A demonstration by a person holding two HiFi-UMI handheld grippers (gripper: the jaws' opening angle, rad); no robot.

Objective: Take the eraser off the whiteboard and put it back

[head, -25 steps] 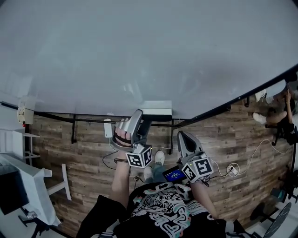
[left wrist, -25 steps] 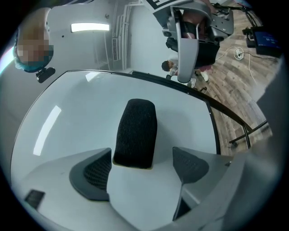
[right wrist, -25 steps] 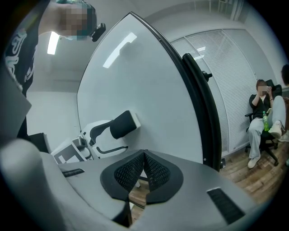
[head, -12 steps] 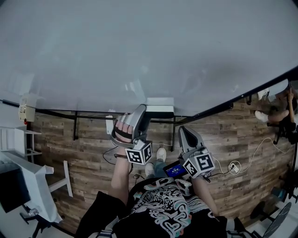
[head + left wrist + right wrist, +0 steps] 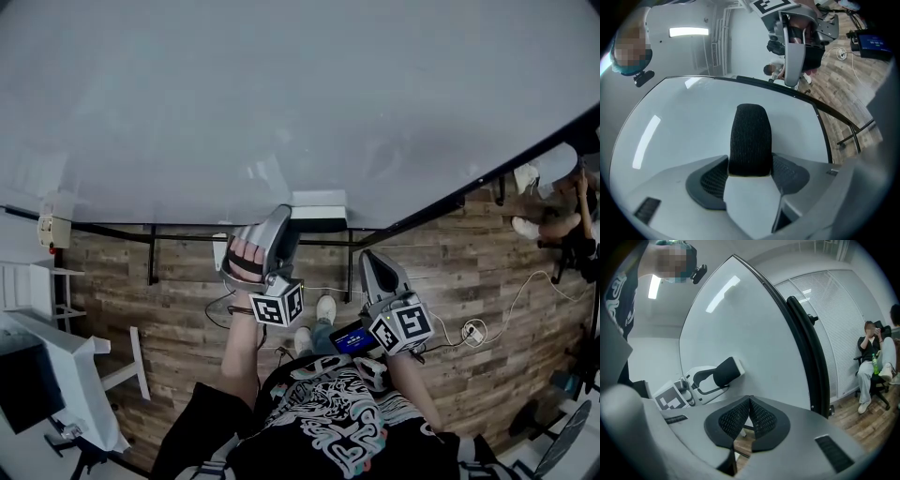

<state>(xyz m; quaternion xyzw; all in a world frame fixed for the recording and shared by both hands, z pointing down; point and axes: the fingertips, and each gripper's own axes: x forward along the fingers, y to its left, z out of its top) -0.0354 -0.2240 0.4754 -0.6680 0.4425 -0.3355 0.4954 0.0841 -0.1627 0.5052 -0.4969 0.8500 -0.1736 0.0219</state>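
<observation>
The eraser [image 5: 750,140], a black felt block with a white back, lies against the whiteboard [image 5: 689,126] near its lower edge. My left gripper [image 5: 750,165] points level at the board, and its jaws are closing with the eraser between them, both pads touching its sides. In the head view the eraser [image 5: 317,214] shows at the tip of the left gripper [image 5: 284,223]. The right gripper [image 5: 371,265] hangs beside it, off the board. Its pads [image 5: 761,418] meet with nothing between them. The right gripper view shows the left gripper [image 5: 701,380] on the eraser [image 5: 726,370].
The whiteboard [image 5: 281,112] stands on a black frame [image 5: 187,239] over a wooden floor. A person [image 5: 872,362] sits on a chair at the far right. A white desk [image 5: 66,361] stands at the left. Cables and a plug [image 5: 469,333] lie on the floor.
The left gripper's jaws have drawn in around the eraser. Both hands stay where they were; only the head view has shifted slightly.
</observation>
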